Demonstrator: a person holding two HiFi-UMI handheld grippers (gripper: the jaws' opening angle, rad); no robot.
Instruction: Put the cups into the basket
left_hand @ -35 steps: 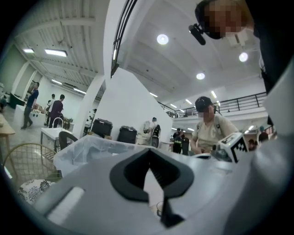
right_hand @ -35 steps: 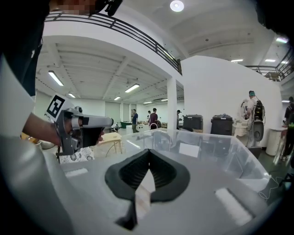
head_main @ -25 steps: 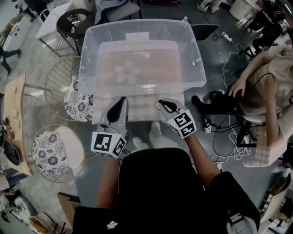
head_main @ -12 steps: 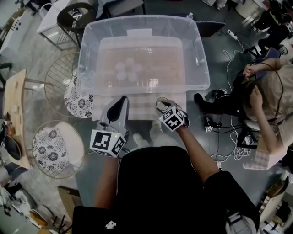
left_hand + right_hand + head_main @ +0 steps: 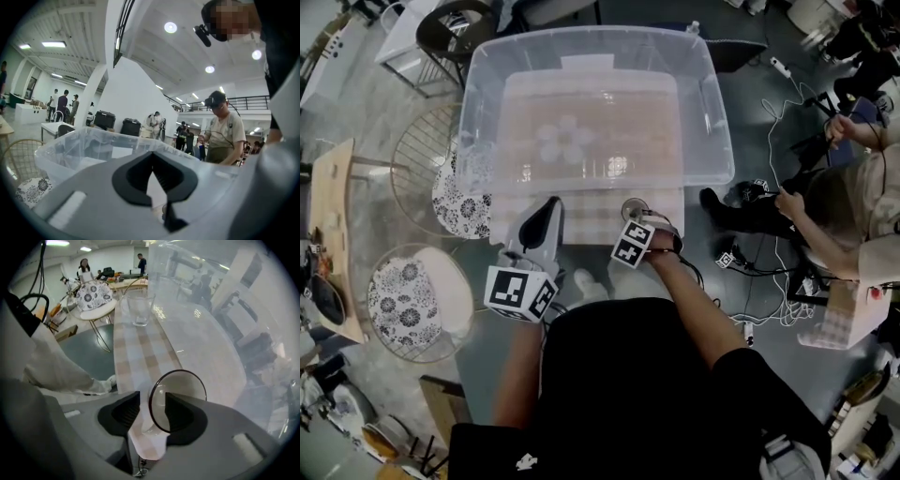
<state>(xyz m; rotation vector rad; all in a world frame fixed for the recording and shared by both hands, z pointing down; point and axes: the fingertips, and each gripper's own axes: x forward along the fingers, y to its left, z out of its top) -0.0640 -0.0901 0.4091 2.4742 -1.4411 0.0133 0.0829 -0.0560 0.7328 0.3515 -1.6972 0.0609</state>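
So the right tongs (image 5: 152, 405) have been tipped nose-down and lowered since a second ago, and their jaws have just been spread wide around the see-through drinking glass with the dark rim (image 5: 182, 383). Its near wall is straddled but not squeezed, so a pick-up is probably being lined up. The glass is stood upright on the checked-cloth bench (image 5: 140, 348), right under those tongs. The big clear plastic basket (image 5: 705, 112) is just beyond the tips. A second clear glass (image 5: 138, 309) is left well ahead. The left tongs (image 5: 152, 161) are pinched shut, empty.
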